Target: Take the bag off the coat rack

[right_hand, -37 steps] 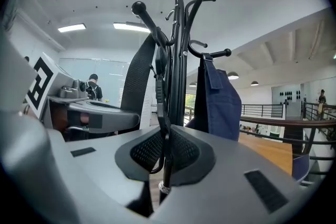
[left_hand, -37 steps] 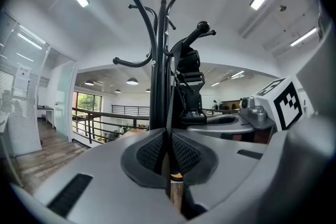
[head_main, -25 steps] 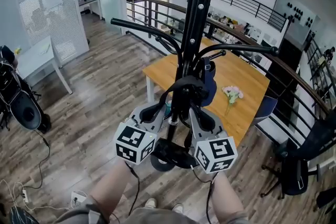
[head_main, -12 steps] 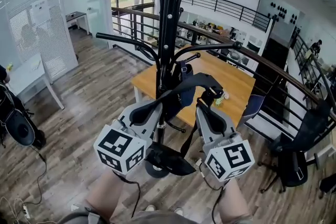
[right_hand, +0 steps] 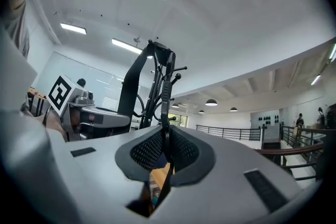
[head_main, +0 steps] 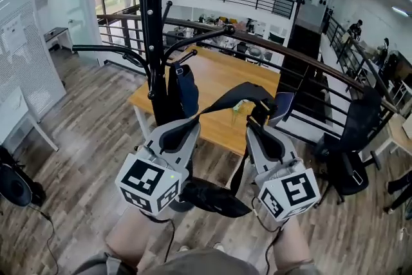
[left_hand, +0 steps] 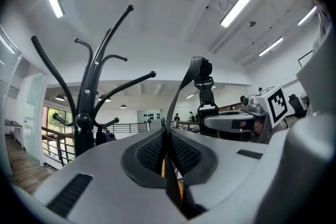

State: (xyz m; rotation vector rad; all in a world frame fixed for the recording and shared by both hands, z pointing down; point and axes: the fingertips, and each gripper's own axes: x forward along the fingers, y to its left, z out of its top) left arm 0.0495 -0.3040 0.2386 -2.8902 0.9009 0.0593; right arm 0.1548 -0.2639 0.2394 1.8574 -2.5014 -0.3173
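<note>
Loft floor (head_main: 84,138): bag strap (head_main: 241,90) now off coat rack (head_main: 152,22), clamped in left gripper (head_main: 193,125), right gripper (head_main: 257,123)

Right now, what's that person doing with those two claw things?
A person is working two handheld claws. The left claw and right claw are both shut on the black strap of a bag, which dangles below them. The strap is clear of the coat rack, so the bag looks freed. A blue bag hangs on the rack.
</note>
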